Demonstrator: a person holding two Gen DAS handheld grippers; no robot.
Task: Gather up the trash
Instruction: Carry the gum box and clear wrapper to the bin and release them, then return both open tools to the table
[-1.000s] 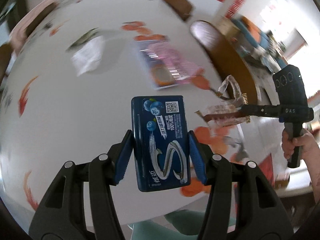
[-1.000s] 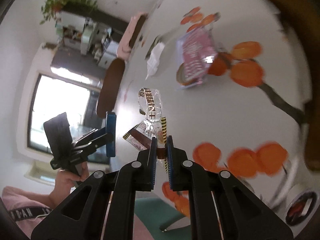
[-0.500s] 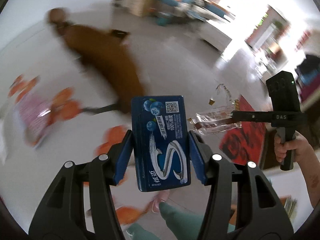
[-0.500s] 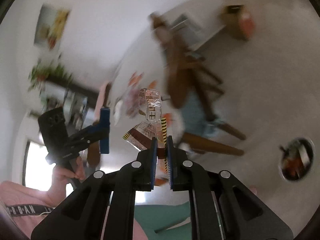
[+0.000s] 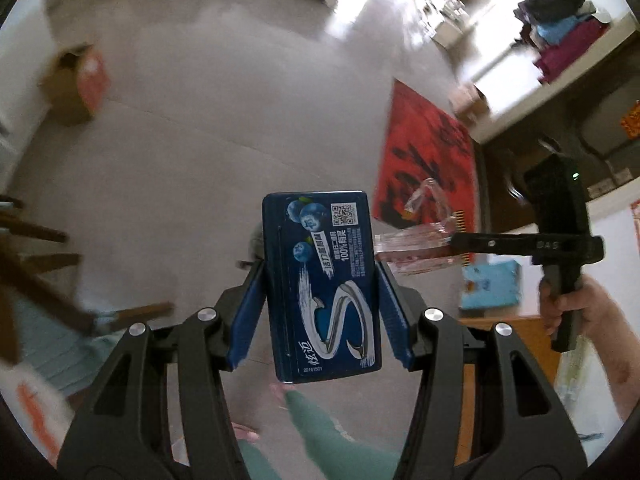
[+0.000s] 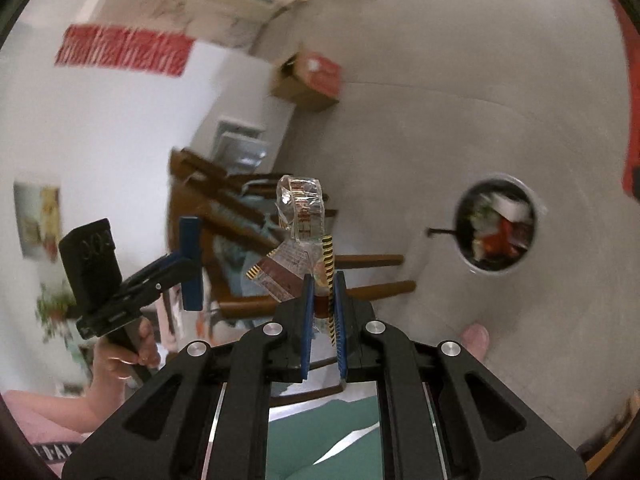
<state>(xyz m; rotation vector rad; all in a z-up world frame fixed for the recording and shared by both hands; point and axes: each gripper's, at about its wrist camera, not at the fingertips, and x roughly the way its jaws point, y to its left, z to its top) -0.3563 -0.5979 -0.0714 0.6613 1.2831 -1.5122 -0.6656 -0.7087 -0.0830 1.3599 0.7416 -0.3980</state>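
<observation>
My left gripper (image 5: pixel 320 280) is shut on a dark blue gum pack (image 5: pixel 320 280) with blueberries and a white S, held upright above the floor. It also shows edge-on in the right wrist view (image 6: pixel 190 264). My right gripper (image 6: pixel 322 300) is shut on a crumpled clear wrapper (image 6: pixel 300 216) with brown and yellow print. That wrapper shows in the left wrist view (image 5: pixel 416 244), just right of the pack. A white trash bin (image 6: pixel 496 228), full of scraps, stands on the floor to the right of the wrapper.
Wooden chair legs (image 6: pixel 372 260) stand behind the wrapper. A cardboard box (image 6: pixel 308 80) sits by the wall. A red mat (image 5: pixel 432 160) lies on the grey floor. My legs in green trousers (image 5: pixel 320 432) are below.
Both grippers have swung away from the white table with orange prints toward the floor, still holding their loads. The trash bin has come nearer in the right wrist view.
</observation>
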